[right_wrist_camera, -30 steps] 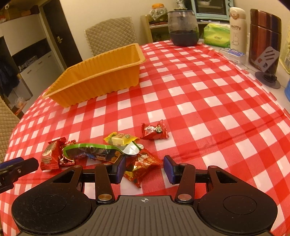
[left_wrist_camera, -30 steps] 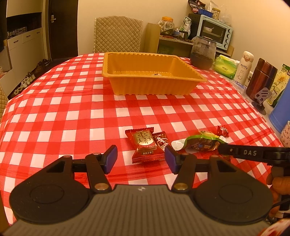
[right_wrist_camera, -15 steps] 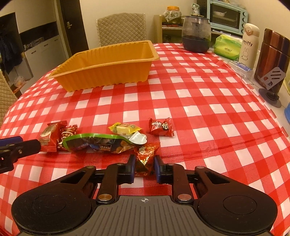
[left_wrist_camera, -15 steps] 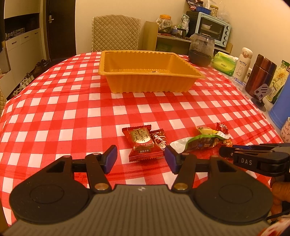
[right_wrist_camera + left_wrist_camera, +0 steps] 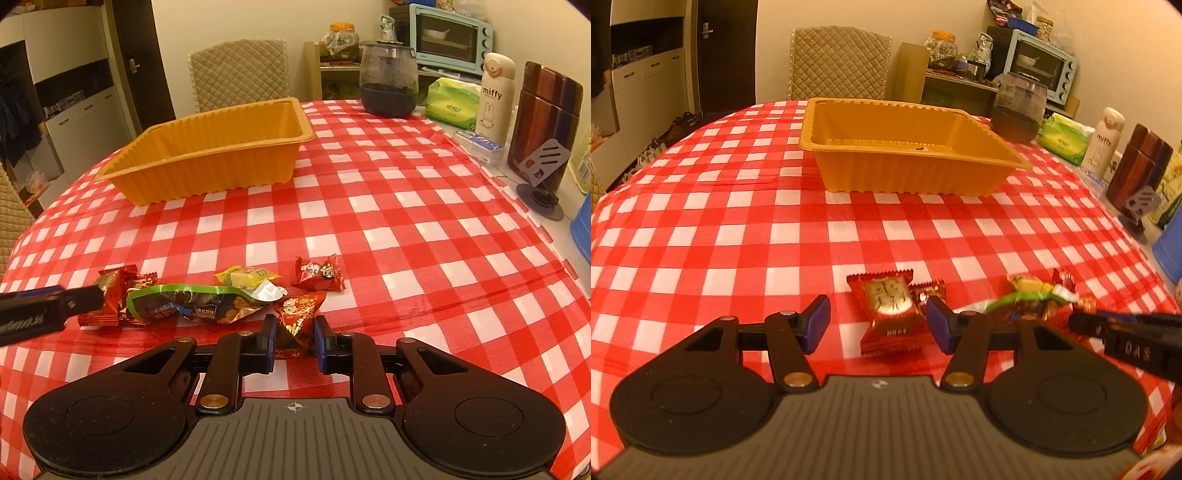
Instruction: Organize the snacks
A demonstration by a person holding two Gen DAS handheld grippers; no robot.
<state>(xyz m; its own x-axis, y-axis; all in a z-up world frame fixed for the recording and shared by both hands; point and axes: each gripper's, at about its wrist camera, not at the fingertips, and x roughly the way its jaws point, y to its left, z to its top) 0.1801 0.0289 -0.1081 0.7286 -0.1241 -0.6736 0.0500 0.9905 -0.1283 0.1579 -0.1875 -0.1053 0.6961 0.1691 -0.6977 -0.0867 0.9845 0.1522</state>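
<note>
The empty orange tray stands at the far middle of the checked table. My left gripper is open low over the cloth. A red-and-gold snack packet lies between its fingers, untouched by the pads, with a small brown candy beside it. My right gripper is shut on a red-and-gold foil packet. Just beyond it lie a green-edged bag, a yellow candy and a small red candy. The left gripper's finger shows at the left edge.
Along the table's right side stand a dark glass jar, a green tissue pack, a white bottle, a brown canister and a grey phone stand. A quilted chair is behind the table.
My right gripper's jaws have closed onto the red-and-gold foil packet that lay between them. The left gripper has stayed open and has hardly moved.
</note>
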